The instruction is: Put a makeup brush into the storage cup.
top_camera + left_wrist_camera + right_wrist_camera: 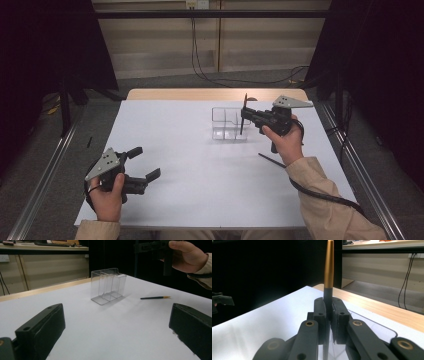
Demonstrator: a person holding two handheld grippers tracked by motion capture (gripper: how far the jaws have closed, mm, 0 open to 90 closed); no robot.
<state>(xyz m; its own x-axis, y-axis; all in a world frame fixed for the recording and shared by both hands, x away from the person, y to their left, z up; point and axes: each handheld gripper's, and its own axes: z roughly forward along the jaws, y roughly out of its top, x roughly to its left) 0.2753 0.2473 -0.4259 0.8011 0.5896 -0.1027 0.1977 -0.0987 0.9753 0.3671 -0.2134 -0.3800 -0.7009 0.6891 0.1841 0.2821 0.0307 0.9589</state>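
My right gripper (244, 114) is shut on a dark pen (244, 112) and holds it upright above the clear divided organizer (227, 123), which stands at the back right of the white table. From the right gripper view, the pen's gold end (328, 265) rises out of the closed jaws of that gripper (329, 312). A second dark pen (271, 160) with a gold tip lies flat on the table near the right forearm. My left gripper (144, 163) rests at the front left, open, with nothing between its jaws. Its own view looks past that gripper (117, 330) toward the organizer (108, 285) and the lying pen (155, 297).
The white table (200, 175) has a wooden strip along its far edge (200, 94). Dark curtains stand at both sides, and cables run over the floor behind. Metal rails flank the table left and right.
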